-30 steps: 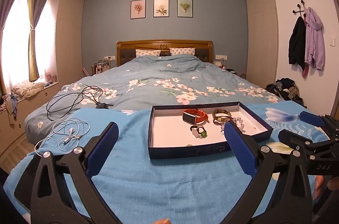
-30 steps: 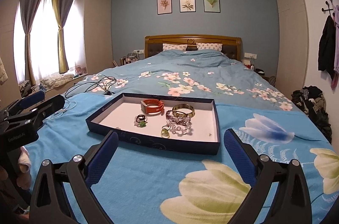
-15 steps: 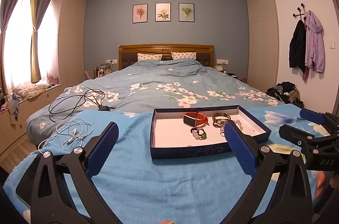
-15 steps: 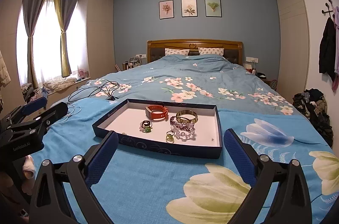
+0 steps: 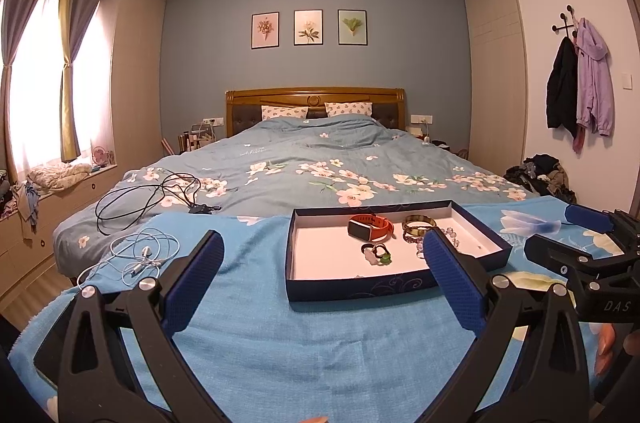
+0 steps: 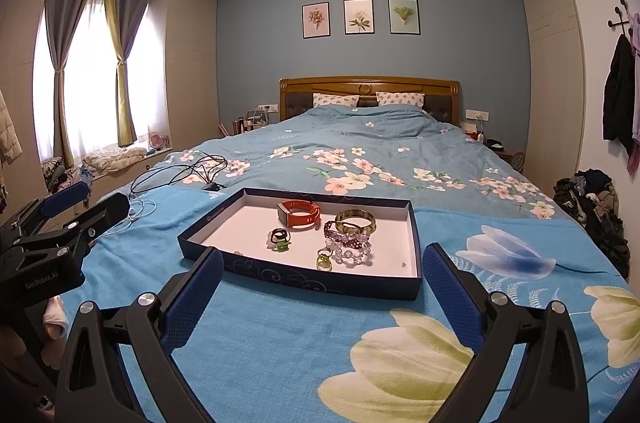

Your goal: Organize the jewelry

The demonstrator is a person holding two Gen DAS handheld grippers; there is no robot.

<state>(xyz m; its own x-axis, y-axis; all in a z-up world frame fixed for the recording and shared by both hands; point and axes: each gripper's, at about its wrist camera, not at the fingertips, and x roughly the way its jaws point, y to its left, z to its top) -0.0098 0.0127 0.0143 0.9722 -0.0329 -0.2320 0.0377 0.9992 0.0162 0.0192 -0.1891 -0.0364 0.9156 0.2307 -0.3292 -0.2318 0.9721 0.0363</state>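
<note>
I hold my left gripper [image 5: 320, 283] and right gripper [image 6: 320, 287] spread wide and empty, short of the tray [image 6: 416, 247]. The orange watch [image 6: 300, 214], gold bangle [image 6: 355, 220], bead bracelets [image 6: 348, 243] and what look like rings [image 6: 280, 239] all lie inside it, loosely clustered; whether they await sorting or are already gathered, I cannot judge.

I see three framed botanical prints [image 5: 308, 27] above the wooden headboard [image 5: 315, 101]; black cables [image 5: 150, 194] and white earphones [image 5: 138, 255] lie on the floral bedspread [image 5: 320, 175].
</note>
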